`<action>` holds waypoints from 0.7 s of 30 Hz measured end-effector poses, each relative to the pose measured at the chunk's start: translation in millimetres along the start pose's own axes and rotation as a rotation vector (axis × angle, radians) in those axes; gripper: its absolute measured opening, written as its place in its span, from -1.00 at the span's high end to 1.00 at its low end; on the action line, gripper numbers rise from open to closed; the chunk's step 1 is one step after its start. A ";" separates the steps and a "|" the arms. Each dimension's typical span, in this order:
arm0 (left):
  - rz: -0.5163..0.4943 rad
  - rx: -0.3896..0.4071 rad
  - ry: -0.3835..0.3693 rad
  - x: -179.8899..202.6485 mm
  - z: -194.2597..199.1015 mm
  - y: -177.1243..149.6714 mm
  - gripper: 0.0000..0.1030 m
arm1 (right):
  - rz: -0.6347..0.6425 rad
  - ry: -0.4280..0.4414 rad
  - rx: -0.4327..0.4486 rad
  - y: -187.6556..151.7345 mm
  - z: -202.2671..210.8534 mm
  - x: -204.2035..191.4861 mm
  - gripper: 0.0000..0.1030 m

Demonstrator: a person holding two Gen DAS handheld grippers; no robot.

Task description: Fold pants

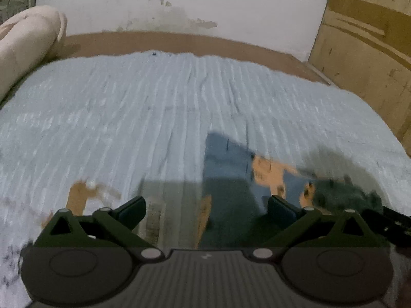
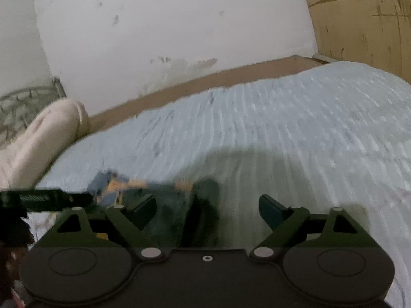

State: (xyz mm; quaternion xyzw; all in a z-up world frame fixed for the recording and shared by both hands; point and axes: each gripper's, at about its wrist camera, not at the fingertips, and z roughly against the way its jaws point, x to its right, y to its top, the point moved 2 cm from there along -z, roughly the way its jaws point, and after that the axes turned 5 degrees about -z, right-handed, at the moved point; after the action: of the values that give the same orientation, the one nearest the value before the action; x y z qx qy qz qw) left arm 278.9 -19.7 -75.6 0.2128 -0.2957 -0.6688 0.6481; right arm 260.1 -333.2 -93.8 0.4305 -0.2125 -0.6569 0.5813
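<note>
A pale blue ribbed bedspread (image 1: 154,118) covers a bed that runs up to a brown headboard strip (image 1: 159,42) below a stained white wall (image 1: 179,2), with a wooden panel (image 1: 364,51) at the right and a cream rolled bolster (image 1: 25,43) at the left edge; both views are blurred. The pants (image 1: 226,154), blue with orange patches, lie on the spread just ahead of the left gripper (image 1: 206,211), slightly toward its right finger, and part of the cloth falls in shadow between the fingers. In the right wrist view the pants (image 2: 108,182) sit ahead and to the left of the right gripper (image 2: 208,209), near its left finger. Both grippers have their jaws spread wide with nothing held between them, and both are tilted down over the bed. Whether either finger touches the cloth cannot be told.
</note>
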 end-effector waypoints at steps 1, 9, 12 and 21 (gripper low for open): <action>-0.013 -0.019 -0.004 0.7 1.8 -8.0 -0.99 | 0.016 -0.025 -0.015 -6.4 -0.8 -3.8 -0.71; -0.040 -0.018 0.005 -1.9 28.5 -52.3 -0.98 | 0.031 -0.097 -0.025 -40.0 28.6 -7.3 -0.87; -0.036 -0.025 -0.002 -4.5 33.9 -55.7 -0.98 | 0.036 -0.117 -0.036 -40.4 29.6 -10.6 -0.92; -0.041 -0.037 -0.003 -4.3 45.2 -57.6 -0.98 | 0.060 -0.115 -0.053 -46.0 43.7 -10.7 -0.98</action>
State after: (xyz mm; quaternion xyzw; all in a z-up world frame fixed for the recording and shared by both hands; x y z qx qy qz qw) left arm 206.3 -10.8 -81.5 0.2057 -0.2797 -0.6877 0.6377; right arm 197.3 -322.0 -102.7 0.3699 -0.2410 -0.6681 0.5989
